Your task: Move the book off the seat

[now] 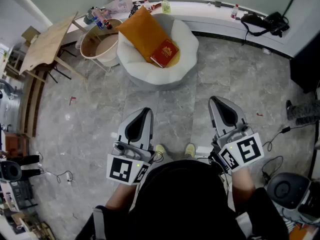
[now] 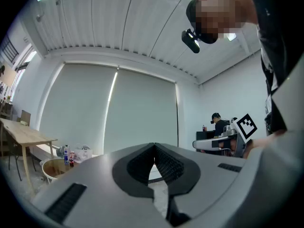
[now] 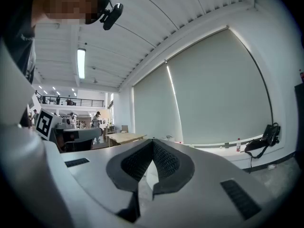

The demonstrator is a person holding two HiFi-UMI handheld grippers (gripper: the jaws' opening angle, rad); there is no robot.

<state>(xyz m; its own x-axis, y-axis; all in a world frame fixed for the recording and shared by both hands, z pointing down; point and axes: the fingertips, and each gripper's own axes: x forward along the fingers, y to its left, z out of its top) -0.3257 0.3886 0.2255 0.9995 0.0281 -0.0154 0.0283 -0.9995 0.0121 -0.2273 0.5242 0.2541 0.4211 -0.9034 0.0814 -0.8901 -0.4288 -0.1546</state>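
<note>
Two clenched, empty: left tongs (image 1: 146, 111), right tongs (image 1: 215, 101) | red rectangular book (image 1: 164, 53) on orange cushion (image 1: 145, 31) | round white seat (image 1: 187, 44)

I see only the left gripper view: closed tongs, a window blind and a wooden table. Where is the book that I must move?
Observer: In the head view the red book lies on an orange cushion in the round white seat.
Operator: Are my tongs near to it?
Observer: No. The left tongs and the right tongs are both over the grey floor, short of the seat.
Operator: Does the right one hold something?
Observer: No. The right gripper view shows its jaws together, with nothing between them.
</note>
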